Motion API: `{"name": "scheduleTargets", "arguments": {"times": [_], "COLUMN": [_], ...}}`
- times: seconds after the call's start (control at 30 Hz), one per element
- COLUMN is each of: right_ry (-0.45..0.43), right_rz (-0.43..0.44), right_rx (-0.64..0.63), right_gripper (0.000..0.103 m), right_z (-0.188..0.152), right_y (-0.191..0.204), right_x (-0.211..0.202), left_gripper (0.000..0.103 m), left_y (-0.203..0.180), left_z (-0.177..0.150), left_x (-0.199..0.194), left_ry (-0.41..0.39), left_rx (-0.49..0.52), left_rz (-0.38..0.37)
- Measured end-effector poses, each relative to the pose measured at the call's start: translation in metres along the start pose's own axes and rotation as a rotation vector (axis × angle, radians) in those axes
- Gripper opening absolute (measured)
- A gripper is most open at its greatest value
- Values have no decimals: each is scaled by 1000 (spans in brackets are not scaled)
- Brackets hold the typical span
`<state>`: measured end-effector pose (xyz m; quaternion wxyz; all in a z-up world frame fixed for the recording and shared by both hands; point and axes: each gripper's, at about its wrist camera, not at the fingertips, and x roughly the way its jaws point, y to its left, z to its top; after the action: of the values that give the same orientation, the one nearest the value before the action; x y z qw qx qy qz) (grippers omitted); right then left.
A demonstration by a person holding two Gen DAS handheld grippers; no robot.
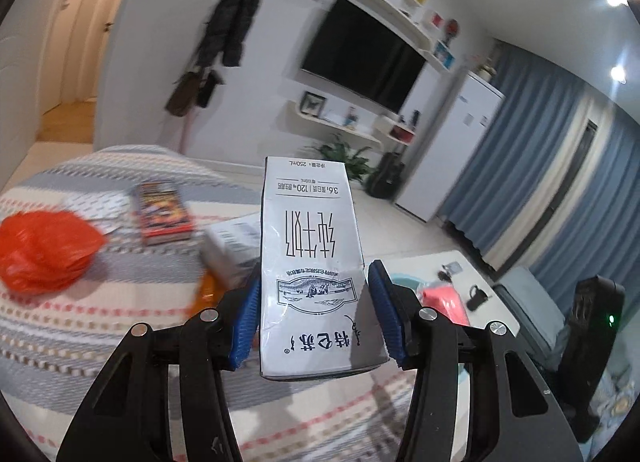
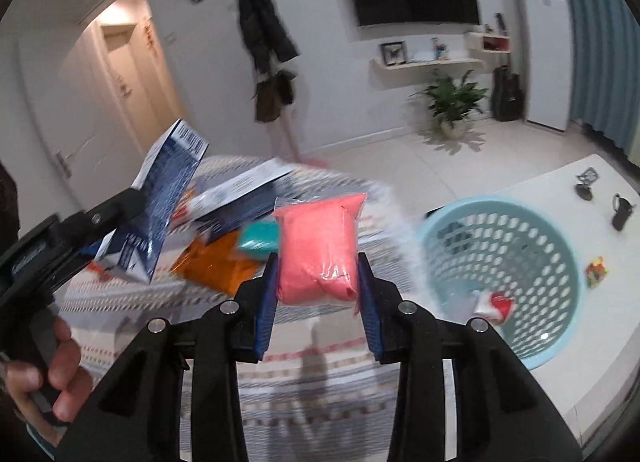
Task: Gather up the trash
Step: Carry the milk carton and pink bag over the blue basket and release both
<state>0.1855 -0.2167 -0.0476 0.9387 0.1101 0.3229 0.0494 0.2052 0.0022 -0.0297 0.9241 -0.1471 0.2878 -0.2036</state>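
My left gripper (image 1: 314,294) is shut on a white milk carton (image 1: 310,246), held upside down above the striped cloth. In the right wrist view that same gripper shows at the left, held in a hand, with the carton (image 2: 160,202) showing its blue side. My right gripper (image 2: 318,282) is shut on a pink plastic pouch (image 2: 318,246), held above the cloth just left of a light blue mesh basket (image 2: 560,262). The basket holds a red and white wrapper (image 2: 494,304). The pouch also shows in the left wrist view (image 1: 444,302).
On the striped cloth (image 1: 60,326) lie a red plastic bag (image 1: 44,250), a colourful box (image 1: 162,212), a white box (image 1: 232,246), an orange wrapper (image 2: 214,266) and a teal packet (image 2: 258,240). The white table (image 2: 600,322) carries a small colourful item (image 2: 596,270) and black clips.
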Motion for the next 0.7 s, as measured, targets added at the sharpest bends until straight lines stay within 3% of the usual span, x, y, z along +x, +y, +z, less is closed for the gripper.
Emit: {"name": "scheduleTargets", "arguments": {"times": [0.3,0.7], "right_ry": [-52,30], "right_rz": [-118,-206], "right_rx": [116,246], "right_gripper": [34,34], "right_z": [17,2], "right_y": [-93,-179], "right_x": [-12,15], "left_gripper": [50,50], "left_y": [-74,-121], "left_z": [-6,-32], "left_x": [61,153], "left_ry": [87,241], "left_rx": [94,127], "left_rz": [-90,-155]}}
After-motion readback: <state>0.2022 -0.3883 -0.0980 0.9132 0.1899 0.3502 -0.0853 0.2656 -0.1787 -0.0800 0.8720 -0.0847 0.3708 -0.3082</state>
